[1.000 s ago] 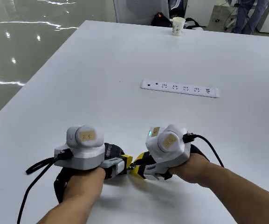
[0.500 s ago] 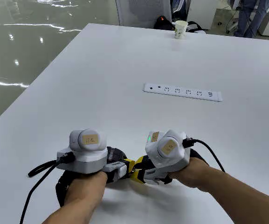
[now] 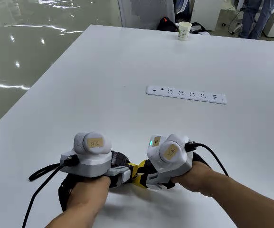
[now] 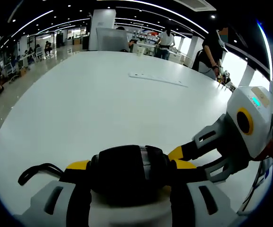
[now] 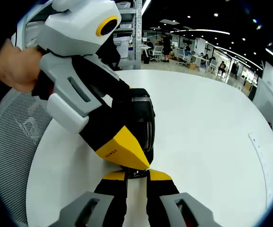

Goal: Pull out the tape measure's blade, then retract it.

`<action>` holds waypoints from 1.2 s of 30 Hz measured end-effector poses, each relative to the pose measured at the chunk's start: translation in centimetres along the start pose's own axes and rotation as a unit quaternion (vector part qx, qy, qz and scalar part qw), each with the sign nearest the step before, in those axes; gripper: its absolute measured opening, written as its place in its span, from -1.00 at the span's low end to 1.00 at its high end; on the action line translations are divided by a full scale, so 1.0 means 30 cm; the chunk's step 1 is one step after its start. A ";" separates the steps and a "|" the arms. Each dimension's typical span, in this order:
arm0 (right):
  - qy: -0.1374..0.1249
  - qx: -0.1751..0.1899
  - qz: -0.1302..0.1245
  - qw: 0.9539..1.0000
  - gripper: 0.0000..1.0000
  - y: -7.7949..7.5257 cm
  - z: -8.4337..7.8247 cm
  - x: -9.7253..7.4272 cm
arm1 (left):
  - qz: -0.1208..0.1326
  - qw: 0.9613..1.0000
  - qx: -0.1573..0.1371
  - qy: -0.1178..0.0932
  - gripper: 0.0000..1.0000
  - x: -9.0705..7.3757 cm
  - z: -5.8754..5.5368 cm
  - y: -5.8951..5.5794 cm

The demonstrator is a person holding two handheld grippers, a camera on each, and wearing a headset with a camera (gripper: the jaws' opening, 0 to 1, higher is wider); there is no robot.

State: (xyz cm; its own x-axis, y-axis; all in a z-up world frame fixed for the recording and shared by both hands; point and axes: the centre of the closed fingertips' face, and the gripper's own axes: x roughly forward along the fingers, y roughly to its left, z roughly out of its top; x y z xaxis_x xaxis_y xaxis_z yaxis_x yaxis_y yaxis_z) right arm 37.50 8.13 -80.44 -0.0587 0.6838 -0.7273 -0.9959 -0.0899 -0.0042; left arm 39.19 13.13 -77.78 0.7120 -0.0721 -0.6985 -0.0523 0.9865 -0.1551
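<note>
Since half a second ago your grippers have hardly shifted; they still meet tip to tip by the near edge of the worktop [image 3: 127,66]. Your left gripper [image 3: 121,172] is clamped around the black tape measure [image 4: 129,174], whose case sits squarely between its jaws. Your right gripper [image 5: 137,176] has its jaws pinched together on the case's front end.

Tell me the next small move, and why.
Probably draw the right tool slowly away from the left tool. The left tool clamps the tape measure, the right seems shut on the blade tip at the case, and no blade is out yet.
</note>
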 end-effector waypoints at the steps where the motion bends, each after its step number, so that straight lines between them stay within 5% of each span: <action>1: 0.000 0.000 0.000 1.000 -0.77 0.000 0.000 0.000 | 0.000 1.000 0.000 0.001 0.27 0.000 0.000 0.000; 36: -0.005 0.019 -0.031 0.999 -0.60 -0.013 -0.040 -0.107 | -0.026 0.999 0.021 0.004 0.30 -0.041 0.016 -0.016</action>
State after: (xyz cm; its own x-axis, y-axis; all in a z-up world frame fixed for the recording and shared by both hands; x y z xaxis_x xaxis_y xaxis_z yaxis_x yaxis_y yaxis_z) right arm 38.17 5.10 -78.91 0.0032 0.6951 -0.7189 -0.9995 -0.0196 -0.0234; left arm 38.66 12.81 -76.52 0.7080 -0.1245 -0.6951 0.0146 0.9867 -0.1619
